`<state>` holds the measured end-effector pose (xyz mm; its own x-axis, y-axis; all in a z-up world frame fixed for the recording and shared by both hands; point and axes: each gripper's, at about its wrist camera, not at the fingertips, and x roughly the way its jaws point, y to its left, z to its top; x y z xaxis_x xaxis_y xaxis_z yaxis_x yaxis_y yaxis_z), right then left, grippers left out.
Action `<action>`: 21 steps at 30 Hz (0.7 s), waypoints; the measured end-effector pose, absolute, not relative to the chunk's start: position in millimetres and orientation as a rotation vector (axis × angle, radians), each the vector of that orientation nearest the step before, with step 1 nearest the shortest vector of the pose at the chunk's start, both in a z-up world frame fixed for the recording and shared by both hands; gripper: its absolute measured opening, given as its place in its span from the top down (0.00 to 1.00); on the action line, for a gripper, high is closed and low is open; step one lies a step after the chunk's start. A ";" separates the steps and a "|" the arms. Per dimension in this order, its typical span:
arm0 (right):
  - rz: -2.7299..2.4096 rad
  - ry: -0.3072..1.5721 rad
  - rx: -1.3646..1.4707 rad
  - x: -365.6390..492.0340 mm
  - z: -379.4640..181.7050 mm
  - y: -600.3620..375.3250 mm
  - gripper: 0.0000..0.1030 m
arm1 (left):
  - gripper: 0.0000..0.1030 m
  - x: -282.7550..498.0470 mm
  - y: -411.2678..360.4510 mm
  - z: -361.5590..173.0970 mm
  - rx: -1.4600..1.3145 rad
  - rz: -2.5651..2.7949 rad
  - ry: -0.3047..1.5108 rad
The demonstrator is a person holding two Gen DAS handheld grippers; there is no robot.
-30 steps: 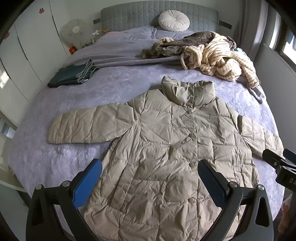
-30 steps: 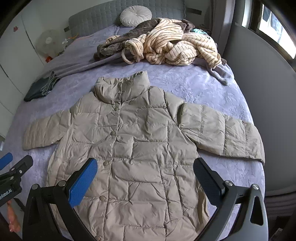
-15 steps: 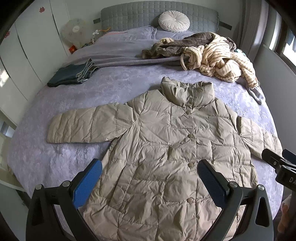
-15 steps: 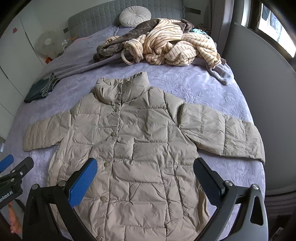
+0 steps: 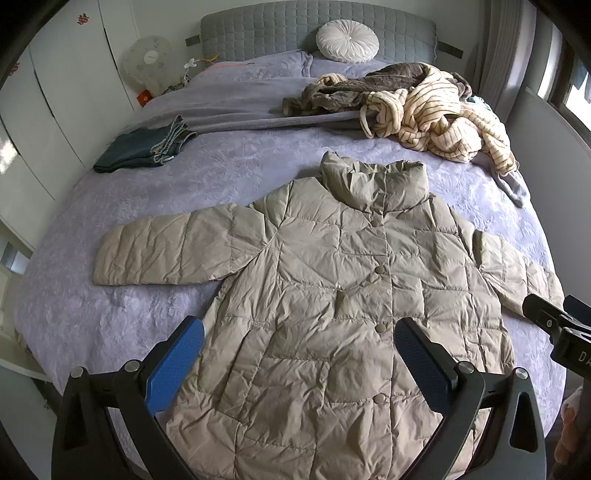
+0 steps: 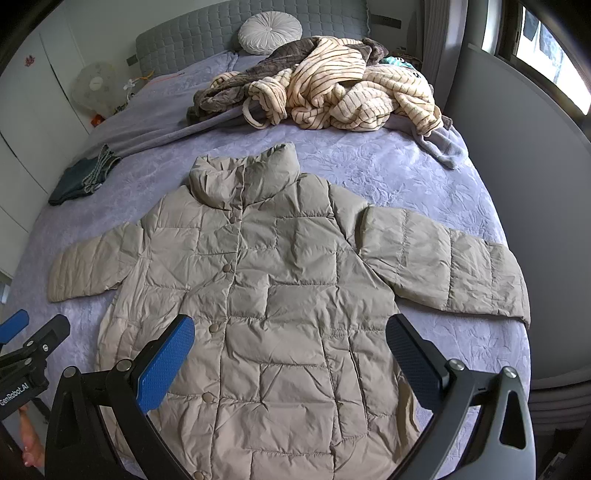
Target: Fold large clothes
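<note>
I have both tools hanging over the foot edge of the bed [image 5: 177,192], and neither one touches anything. My left tool [image 5: 299,354] has its blue pads spread wide, with nothing between them but the lower front of the beige puffer coat [image 5: 354,295] underneath; my right tool [image 6: 290,349] is spread just as wide and empty, over the same lower part of the coat. The coat lies flat on its back on the purple bedspread, buttoned down the front, collar [image 6: 245,179] pointing toward the headboard [image 5: 317,27] and hem at the foot edge. Its two sleeves stretch straight out, one sleeve [image 5: 162,253] toward the left edge of the bed, the other sleeve [image 6: 443,266] toward the right edge, where its cuff reaches nearly to the side of the mattress. In the left wrist view I see the tip of my right tool at the right border, and in the right wrist view the left one shows at the left border. Toward the head of the bed, well apart from the coat, a pile of striped cream and brown clothes [image 6: 332,85] sits near the right edge, folded dark jeans [image 5: 144,147] lie near the left edge, and a round white cushion [image 5: 347,40] leans against the headboard.
</note>
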<state>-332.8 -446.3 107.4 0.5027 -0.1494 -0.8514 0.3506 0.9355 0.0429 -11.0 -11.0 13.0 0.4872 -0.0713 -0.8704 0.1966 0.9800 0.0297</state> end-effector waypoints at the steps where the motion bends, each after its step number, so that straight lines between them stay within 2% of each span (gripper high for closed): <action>1: -0.305 1.001 0.222 -332.7 107.4 -446.4 0.00 | 0.00 -11.0 -10.8 13.0 0.132 -0.163 1.050; 21: -0.305 1.003 0.223 -332.8 107.6 -447.2 0.00 | 0.00 -10.4 -11.0 12.7 0.137 -0.162 1.052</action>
